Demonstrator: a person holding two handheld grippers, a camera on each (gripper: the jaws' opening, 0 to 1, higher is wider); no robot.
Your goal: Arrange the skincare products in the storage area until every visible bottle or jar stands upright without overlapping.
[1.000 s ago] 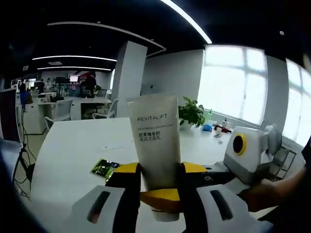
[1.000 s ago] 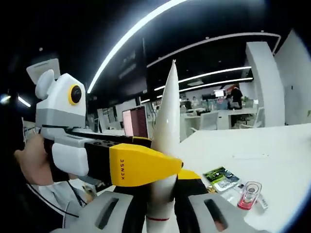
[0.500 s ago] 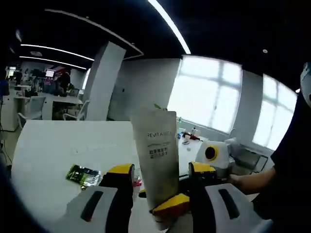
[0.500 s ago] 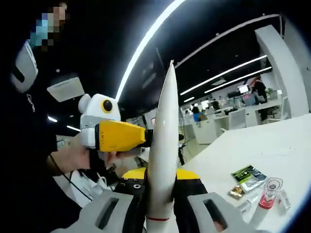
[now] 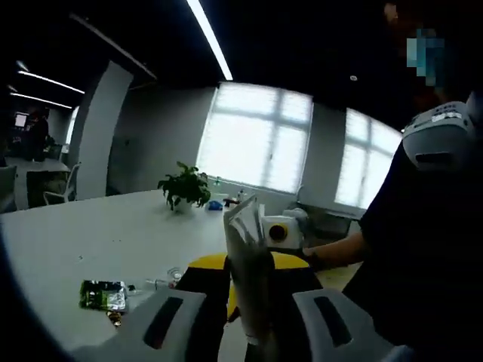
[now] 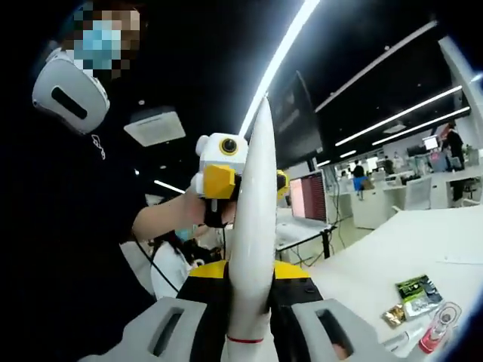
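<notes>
White tube (image 6: 253,226) held aloft above table (image 5: 68,241), right gripper (image 6: 253,302) clamped on it. Left gripper (image 5: 249,302) now off it, jaws straddling; grip uncertain. Handover apparently done; placement pending.

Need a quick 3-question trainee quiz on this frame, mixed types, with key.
1. True or false: the tube lies flat on the table.
2. In the left gripper view, what stands on the table in front of the windows? A) plant B) kettle C) desk lamp
3. Fill in: the packet lying on the table is mostly ____.

Key:
1. False. The left gripper and right gripper both clamp it in the air.
2. A
3. green
</notes>
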